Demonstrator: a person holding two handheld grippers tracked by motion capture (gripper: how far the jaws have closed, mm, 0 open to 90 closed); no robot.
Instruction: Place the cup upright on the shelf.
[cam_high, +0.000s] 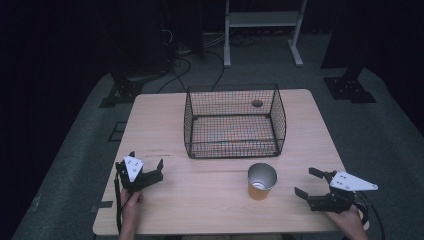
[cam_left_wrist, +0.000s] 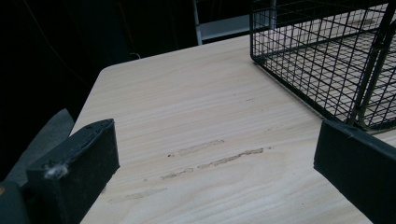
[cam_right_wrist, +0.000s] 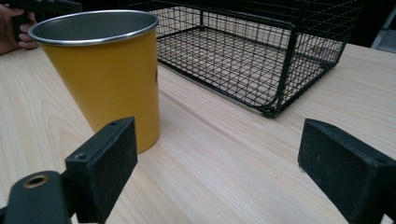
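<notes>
Cup (cam_high: 262, 181), yellow with steel rim, upright on table (cam_high: 210, 210) just in front of wire basket (cam_high: 235, 122), untouched and not yet lifted. Right gripper (cam_high: 306, 183) near the cup on its right, jaws wide apart, nothing between them; left gripper (cam_high: 146, 166) well apart at the table's left, jaws likewise spread and empty. Work judged barely begun: grasp, lift and probable placing in basket all remain
</notes>
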